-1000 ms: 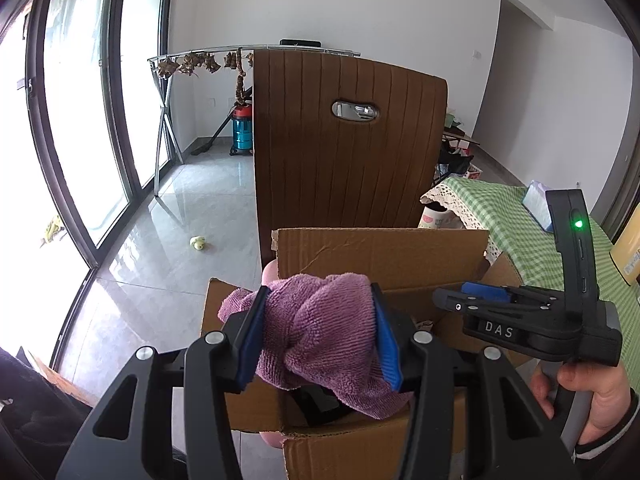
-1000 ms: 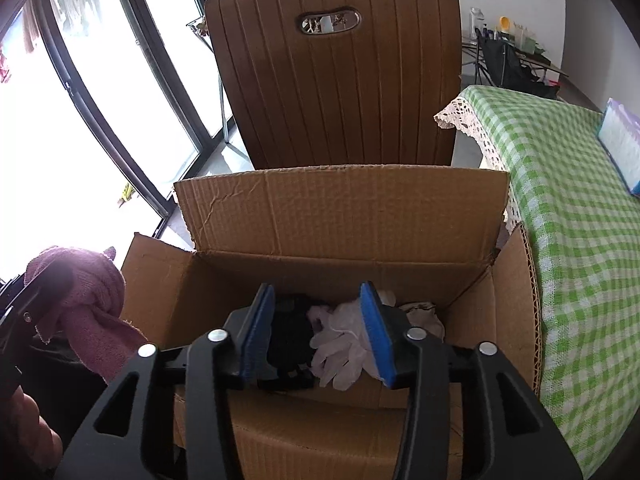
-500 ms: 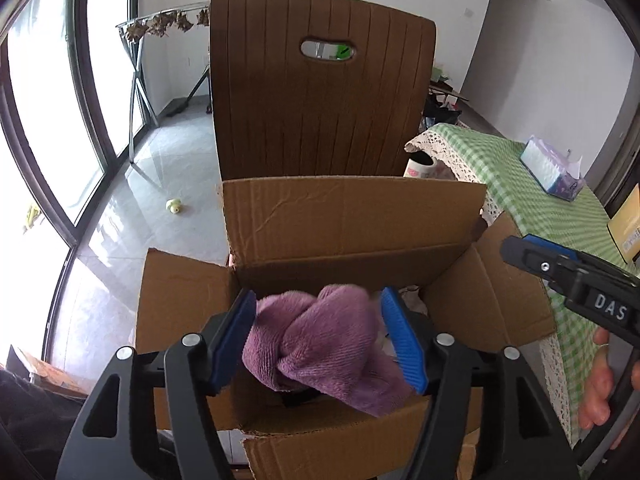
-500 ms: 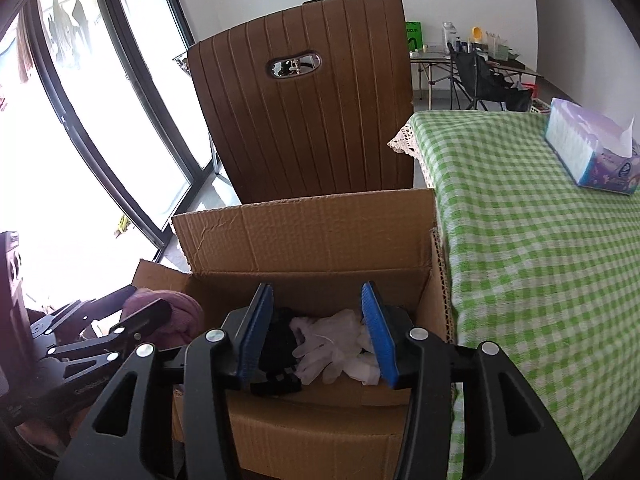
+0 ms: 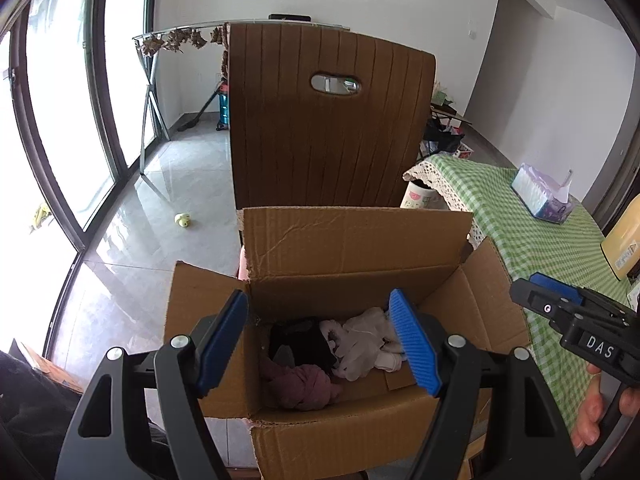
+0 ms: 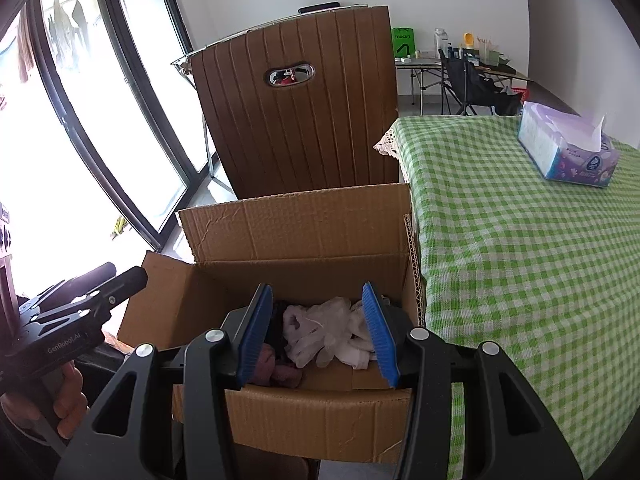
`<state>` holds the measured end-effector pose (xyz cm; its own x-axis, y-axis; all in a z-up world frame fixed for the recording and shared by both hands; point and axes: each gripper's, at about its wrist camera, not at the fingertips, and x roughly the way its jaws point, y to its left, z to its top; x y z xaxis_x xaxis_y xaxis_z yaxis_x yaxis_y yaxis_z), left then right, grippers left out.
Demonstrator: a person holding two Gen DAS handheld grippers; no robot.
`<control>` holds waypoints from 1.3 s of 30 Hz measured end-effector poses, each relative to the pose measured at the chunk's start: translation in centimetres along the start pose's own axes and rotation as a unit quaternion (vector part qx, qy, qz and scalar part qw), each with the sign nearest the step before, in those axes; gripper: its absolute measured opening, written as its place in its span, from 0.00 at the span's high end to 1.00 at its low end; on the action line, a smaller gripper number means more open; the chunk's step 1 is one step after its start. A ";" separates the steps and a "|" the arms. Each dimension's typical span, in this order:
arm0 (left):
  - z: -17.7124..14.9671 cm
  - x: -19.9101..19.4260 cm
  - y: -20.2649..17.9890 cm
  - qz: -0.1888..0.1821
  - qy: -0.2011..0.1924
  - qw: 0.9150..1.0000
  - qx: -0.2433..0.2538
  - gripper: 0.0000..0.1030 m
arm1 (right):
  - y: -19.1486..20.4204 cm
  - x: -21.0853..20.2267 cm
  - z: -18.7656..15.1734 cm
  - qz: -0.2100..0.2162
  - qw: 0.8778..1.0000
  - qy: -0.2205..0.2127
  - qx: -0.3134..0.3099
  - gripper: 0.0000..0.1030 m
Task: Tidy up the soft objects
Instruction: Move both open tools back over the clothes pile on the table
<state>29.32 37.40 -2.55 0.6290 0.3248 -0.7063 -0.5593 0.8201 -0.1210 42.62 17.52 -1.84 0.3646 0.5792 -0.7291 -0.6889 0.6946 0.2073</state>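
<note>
An open cardboard box (image 5: 352, 248) (image 6: 296, 224) stands on a seat in front of me. In its bottom lie a crumpled purple cloth (image 5: 304, 386) (image 6: 276, 370), a black item (image 5: 300, 342) and a heap of white fabric (image 5: 366, 342) (image 6: 328, 330). My left gripper (image 5: 320, 344) hovers open above the box, nothing between its blue pads. My right gripper (image 6: 318, 332) is also open and empty over the box's right half. In the left wrist view the right gripper (image 5: 576, 320) shows at the right edge, held by a hand (image 5: 592, 412).
A brown slatted chair back (image 5: 324, 128) (image 6: 296, 108) rises behind the box. Right of the box is a table under a green checked cloth (image 6: 520, 240) with a tissue box (image 6: 568, 148). Tall windows and a tiled floor (image 5: 160, 200) lie to the left.
The left gripper has opened and let go of the purple cloth, which now lies in the box. The right gripper stayed open and drew back a little to the right.
</note>
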 end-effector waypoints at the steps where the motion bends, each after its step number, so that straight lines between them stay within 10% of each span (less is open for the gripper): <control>1: 0.0 -0.8 -0.1 0.004 -0.011 1.000 -0.001 0.31 | 0.2 -0.5 -0.1 -0.002 1.000 -0.002 -0.003 0.55; 7: -0.1 -7.7 -0.7 0.009 -0.088 0.996 0.014 0.24 | 2.1 -6.5 -0.6 -0.010 0.997 -0.069 -0.043 0.51; 17: -3.0 -17.8 -2.0 -0.001 -0.236 0.971 0.043 0.07 | 5.5 -17.1 -4.0 -0.044 0.968 -0.222 -0.105 0.17; 39: -7.4 -21.1 -9.4 -0.088 -0.229 0.965 0.089 0.07 | -2.2 -26.1 -13.0 -0.169 0.959 -0.226 0.007 0.15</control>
<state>17.35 19.36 8.33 0.9013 0.3145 -0.2978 -0.3466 0.9360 -0.0607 26.47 -4.60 8.24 0.8029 0.4430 -0.3990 -0.4757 0.8794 0.0191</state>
